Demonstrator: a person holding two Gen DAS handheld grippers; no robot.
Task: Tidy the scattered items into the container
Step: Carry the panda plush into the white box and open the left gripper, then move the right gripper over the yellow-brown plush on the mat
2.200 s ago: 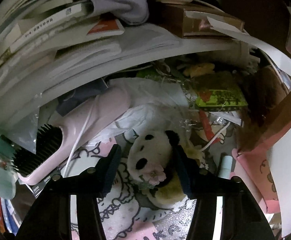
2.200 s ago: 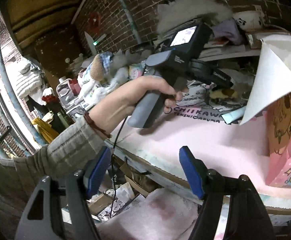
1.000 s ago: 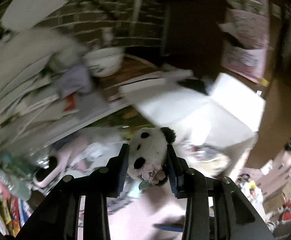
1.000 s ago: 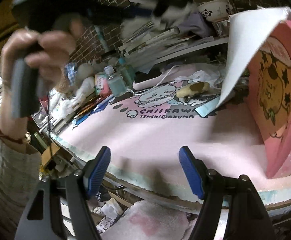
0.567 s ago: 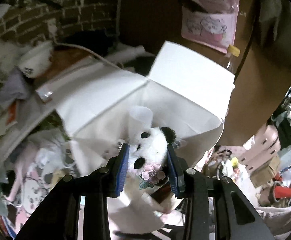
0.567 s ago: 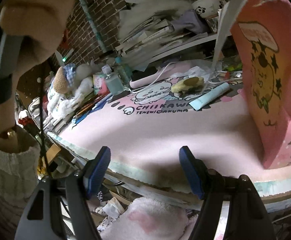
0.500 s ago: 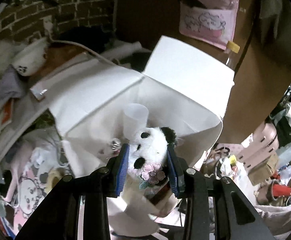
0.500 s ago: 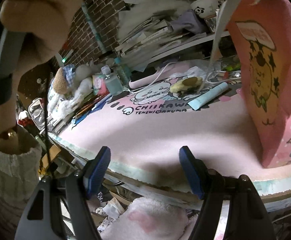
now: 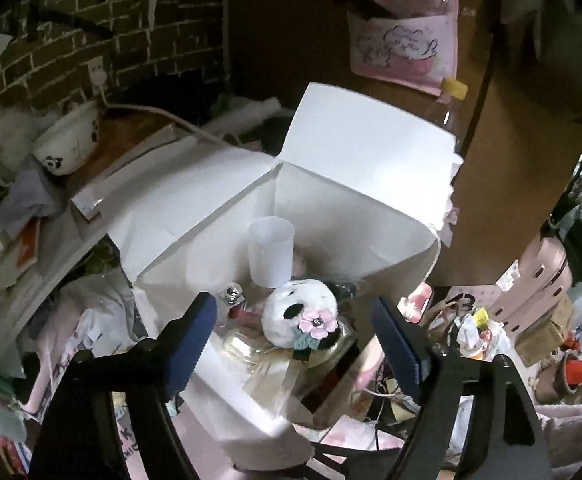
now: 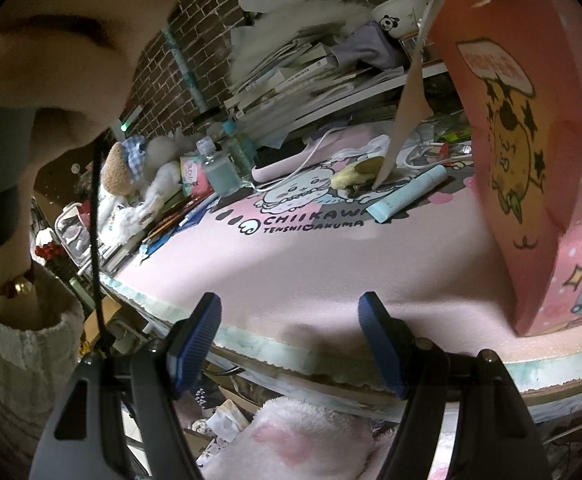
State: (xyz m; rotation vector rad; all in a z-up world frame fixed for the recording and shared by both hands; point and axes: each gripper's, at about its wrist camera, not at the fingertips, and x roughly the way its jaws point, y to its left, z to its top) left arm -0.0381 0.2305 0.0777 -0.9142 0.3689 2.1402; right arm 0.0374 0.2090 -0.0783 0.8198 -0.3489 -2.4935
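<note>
In the left wrist view the plush panda, white with a pink flower, lies inside the open box with white inner walls. My left gripper hovers over the box mouth, its jaws opening, both pads clear of the panda. A clear plastic cup and a small bottle are in the box too. My right gripper hangs open and empty at the near edge of the pink mat. The box's pink outside stands at the right. A blue tube and a yellow plush lie on the mat.
A person's hand on the left gripper's handle fills the upper left of the right wrist view. Bottles, a stuffed toy, a pink hairbrush and stacked books crowd the mat's far side. A panda bowl sits on the shelf.
The left gripper carried the panda from the mat over the box and its jaws have spread; the panda now lies loose in the box. The right gripper has stayed put.
</note>
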